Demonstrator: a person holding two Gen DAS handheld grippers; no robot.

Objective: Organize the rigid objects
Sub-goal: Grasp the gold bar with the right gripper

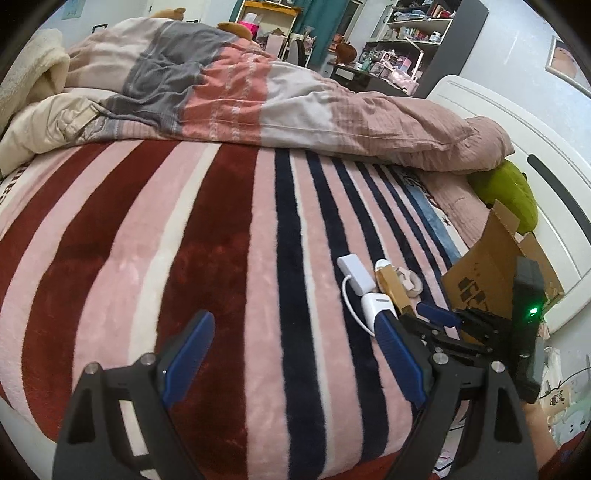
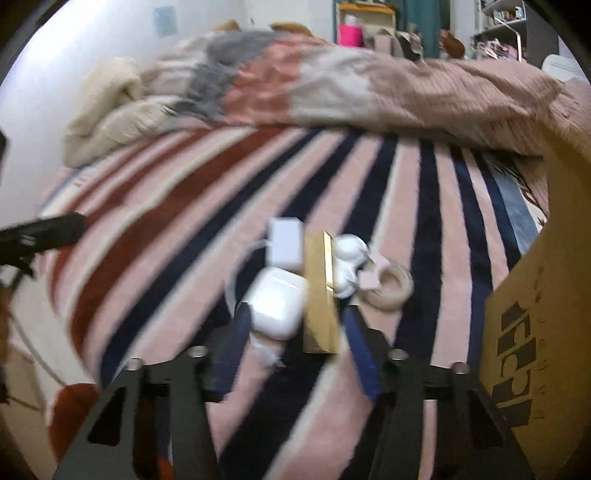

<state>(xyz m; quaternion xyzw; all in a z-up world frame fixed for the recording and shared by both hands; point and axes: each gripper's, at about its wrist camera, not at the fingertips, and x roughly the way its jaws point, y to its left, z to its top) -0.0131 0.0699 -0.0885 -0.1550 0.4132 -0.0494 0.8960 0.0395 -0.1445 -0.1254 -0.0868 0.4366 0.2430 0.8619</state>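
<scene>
A small pile of objects lies on the striped blanket (image 2: 147,229): a white earbud case (image 2: 277,306), a white adapter (image 2: 285,243) with a cable, a gold box (image 2: 320,295), a white rounded item (image 2: 347,258), a pink piece (image 2: 376,267) and a tape ring (image 2: 391,288). My right gripper (image 2: 295,325) is open, its fingers either side of the case and gold box; it also shows in the left wrist view (image 1: 437,314). My left gripper (image 1: 291,354) is open and empty over the blanket, left of the pile (image 1: 373,284). A cardboard box (image 2: 535,332) stands at the right.
A rumpled duvet (image 1: 258,96) lies across the far half of the bed. A green plush (image 1: 506,192) sits by the white headboard (image 1: 517,122) behind the cardboard box (image 1: 495,266). Cluttered shelves (image 1: 406,33) stand at the back.
</scene>
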